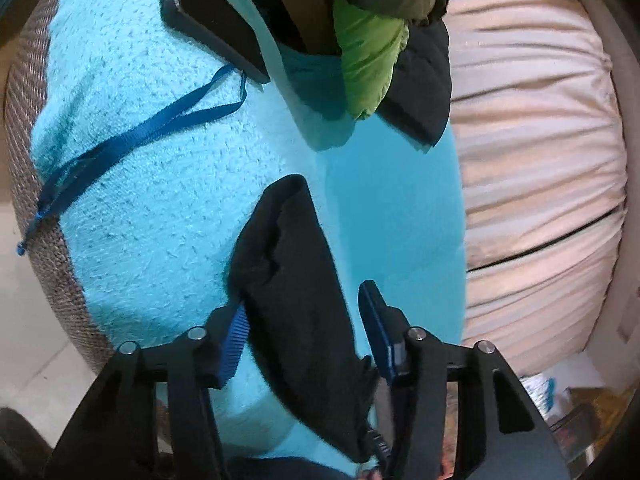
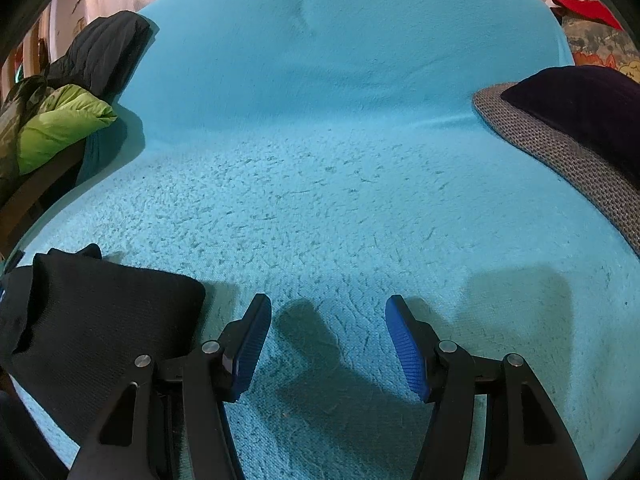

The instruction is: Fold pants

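A: Starting on the left, our left gripper has the black pants lying between its fingers. The cloth touches the left pad, but a gap shows at the right one, so we cannot call it a firm pinch yet.

B: Agreed. We judge we are at the grasping step: taking an edge of the bundled pants off the turquoise blanket so we can spread or fold them. Next we need the fingers to close fully on the cloth, then lift without dragging the blanket.

A: Moving right, our right gripper hangs over bare blanket, fingers well apart and holding nothing. The pants sit just to its left, near the blanket's front edge.

B: It will need to come across to a second edge.

A: The left view alone shows the blue strap, the dark flat case and the curtain. The right view alone shows the dark cushion and the pants' ribbed knit.
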A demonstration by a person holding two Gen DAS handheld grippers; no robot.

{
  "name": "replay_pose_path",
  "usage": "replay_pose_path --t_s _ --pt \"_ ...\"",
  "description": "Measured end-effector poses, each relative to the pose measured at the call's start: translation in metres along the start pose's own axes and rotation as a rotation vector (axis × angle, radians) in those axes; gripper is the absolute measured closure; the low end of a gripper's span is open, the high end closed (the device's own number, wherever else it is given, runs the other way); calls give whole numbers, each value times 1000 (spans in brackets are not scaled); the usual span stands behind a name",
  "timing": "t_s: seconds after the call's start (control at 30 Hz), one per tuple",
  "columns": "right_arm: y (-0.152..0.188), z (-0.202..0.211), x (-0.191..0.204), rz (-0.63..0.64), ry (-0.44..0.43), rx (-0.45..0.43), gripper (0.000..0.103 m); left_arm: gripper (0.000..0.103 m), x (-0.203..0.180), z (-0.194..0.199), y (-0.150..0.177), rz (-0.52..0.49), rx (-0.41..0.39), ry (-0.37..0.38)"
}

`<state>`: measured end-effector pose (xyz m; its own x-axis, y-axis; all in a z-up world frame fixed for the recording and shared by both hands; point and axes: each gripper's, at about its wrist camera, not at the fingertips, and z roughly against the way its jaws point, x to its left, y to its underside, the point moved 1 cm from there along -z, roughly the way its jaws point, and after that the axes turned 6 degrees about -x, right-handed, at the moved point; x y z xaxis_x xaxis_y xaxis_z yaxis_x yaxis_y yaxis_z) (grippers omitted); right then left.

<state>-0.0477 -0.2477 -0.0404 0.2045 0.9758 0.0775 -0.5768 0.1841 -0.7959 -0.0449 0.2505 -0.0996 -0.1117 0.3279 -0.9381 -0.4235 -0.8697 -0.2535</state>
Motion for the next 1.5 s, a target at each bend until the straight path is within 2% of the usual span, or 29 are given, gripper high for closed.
replay_pose_path --t_s 0.07,0.1,0.13,0.2,0.27,0.33,0.4,0.5,0.6,0.7,0.8,0.93,1.0,1.1,1.3,1.5 --pt "0 0 1 6 3 1 41 73 -3 -1 0 -46 -4 -59" --pt "0 0 2 8 3 2 41 90 -4 -2 0 -71 -6 -93" --pt "0 0 2 9 3 2 41 94 -3 -3 1 -92 -1 -121" --pt "0 -1 1 7 2 2 41 95 -6 -1 3 -128 -14 -125" --pt "0 -1 1 5 3 2 41 95 -23 3 8 -229 -39 -145" --pt "1 -1 1 7 4 3 41 95 -53 6 16 -400 -76 -171" --pt "1 -2 2 8 5 3 41 95 -91 9 33 -625 -119 -193" --pt "1 -2 2 10 7 4 41 95 -126 8 59 -854 -152 -196" --pt "1 -2 3 10 6 4 41 95 -143 2 79 -986 -144 -214" --pt "1 -2 3 9 5 4 41 95 -161 -3 94 -1074 -131 -224" --pt "1 -2 2 6 4 5 41 95 -182 -4 109 -1138 -107 -193" --pt "1 -2 0 -4 0 6 40 95 -224 -10 140 -1169 -20 -62" --pt "1 -2 -1 -12 -2 6 40 95 -242 -16 158 -1164 33 14" --pt "1 -2 -3 -26 -6 8 40 95 -251 -33 180 -1117 115 80" --pt "1 -1 -8 -56 -17 9 40 95 -239 -84 226 -1050 267 48" --pt "2 -1 -14 -86 -22 6 39 95 -227 -116 282 -1117 385 -60"
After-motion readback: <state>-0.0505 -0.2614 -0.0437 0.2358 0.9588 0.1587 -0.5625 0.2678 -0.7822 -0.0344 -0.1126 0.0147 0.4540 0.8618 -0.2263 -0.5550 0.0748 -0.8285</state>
